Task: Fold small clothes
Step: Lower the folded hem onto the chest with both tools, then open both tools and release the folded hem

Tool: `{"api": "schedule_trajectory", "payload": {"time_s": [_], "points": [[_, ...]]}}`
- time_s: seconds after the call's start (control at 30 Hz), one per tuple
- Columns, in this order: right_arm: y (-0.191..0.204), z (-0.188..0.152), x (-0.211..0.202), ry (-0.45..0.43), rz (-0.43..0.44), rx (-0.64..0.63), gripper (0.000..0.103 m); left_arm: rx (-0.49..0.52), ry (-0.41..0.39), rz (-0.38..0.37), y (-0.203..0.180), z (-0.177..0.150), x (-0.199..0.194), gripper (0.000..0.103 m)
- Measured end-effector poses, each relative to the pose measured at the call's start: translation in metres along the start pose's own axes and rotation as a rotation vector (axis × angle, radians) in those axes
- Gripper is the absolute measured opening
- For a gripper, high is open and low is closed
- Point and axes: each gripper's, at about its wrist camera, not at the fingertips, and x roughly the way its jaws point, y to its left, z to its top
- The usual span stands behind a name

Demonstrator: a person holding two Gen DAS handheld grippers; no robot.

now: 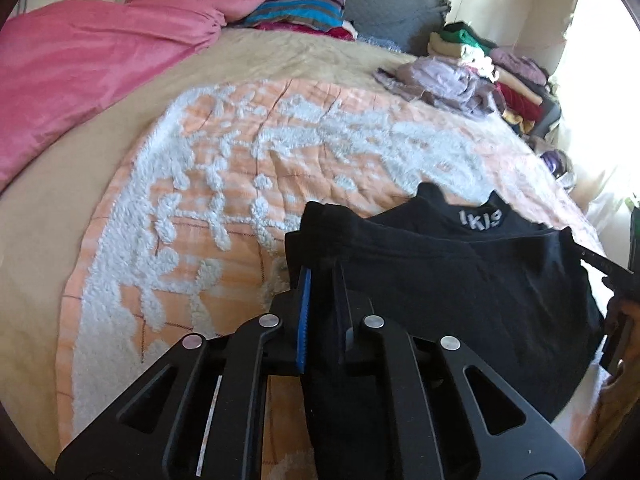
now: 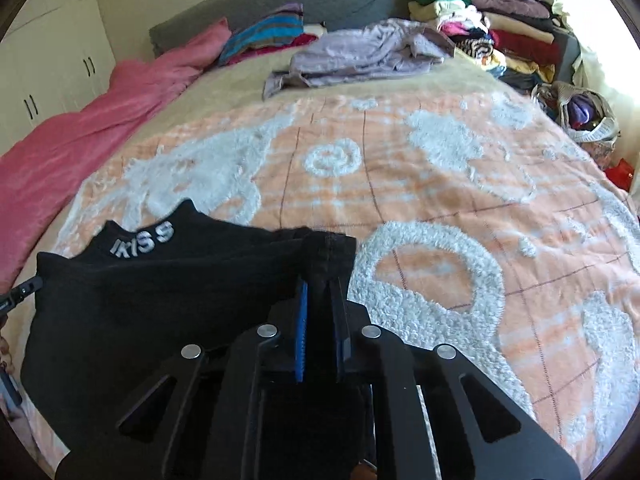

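A small black garment (image 1: 460, 280) with white letters on its neckband hangs stretched between my two grippers above the bed. My left gripper (image 1: 320, 276) is shut on its left top corner. My right gripper (image 2: 322, 284) is shut on the other top corner of the garment (image 2: 160, 300). The tip of the right gripper (image 1: 612, 272) shows at the right edge of the left wrist view. The garment's lower part is hidden below the gripper bodies.
The bed carries an orange and white tufted blanket (image 2: 420, 200). A pink duvet (image 1: 80, 72) lies along the left side. A crumpled lilac garment (image 2: 360, 56) lies at the far end, with striped pillows (image 2: 264, 36) and a pile of clothes (image 2: 500, 32) behind.
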Motion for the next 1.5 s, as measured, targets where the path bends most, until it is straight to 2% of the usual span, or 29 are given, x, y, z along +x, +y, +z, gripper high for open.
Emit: {"api": "schedule_trajectory", "payload": {"time_s": [0.17,0.3,0.43,0.63,0.8,0.97,1.1,1.17,1.2,1.3,1.33,1.37,1.5], "points": [[0.004,0.017,-0.042,-0.125,0.049,0.012,0.009,-0.029,-0.077,-0.042,0.007,0.009,-0.033,0.003],[0.008,0.033,-0.047,-0.166,0.052,0.004,0.009,-0.023,-0.097,-0.024,0.007,0.021,-0.037,0.003],[0.006,0.039,-0.025,-0.130,0.049,0.036,0.009,-0.034,-0.062,0.000,0.011,0.025,-0.018,0.003],[-0.003,0.026,0.007,-0.064,-0.011,0.070,0.009,-0.026,-0.013,0.031,0.015,0.017,0.004,0.003],[-0.011,0.015,0.020,-0.028,-0.047,0.094,0.009,-0.016,0.011,0.049,0.016,0.010,0.015,0.004],[-0.006,0.012,0.024,-0.011,-0.093,0.066,0.010,0.011,0.008,0.065,0.010,0.006,0.013,0.006],[0.000,0.009,0.019,-0.019,-0.148,0.029,0.016,0.037,0.009,0.082,0.005,0.002,0.011,0.008],[0.002,0.007,0.016,-0.022,-0.165,0.013,0.024,0.044,0.007,0.086,0.003,0.001,0.009,0.011],[0.002,0.005,0.013,-0.026,-0.172,0.006,0.024,0.047,0.006,0.085,0.003,0.001,0.008,0.012],[0.001,0.000,0.005,-0.033,-0.177,0.003,0.028,0.055,0.002,0.088,0.000,-0.001,0.004,0.014],[0.002,-0.001,0.000,-0.035,-0.176,-0.002,0.033,0.055,0.000,0.088,-0.001,-0.002,0.003,0.015],[0.003,-0.003,-0.005,-0.041,-0.174,-0.010,0.035,0.056,-0.003,0.087,-0.002,-0.003,0.000,0.019],[0.010,-0.013,-0.026,-0.070,-0.164,-0.043,0.040,0.060,-0.014,0.092,-0.007,-0.007,-0.009,0.024]]}}
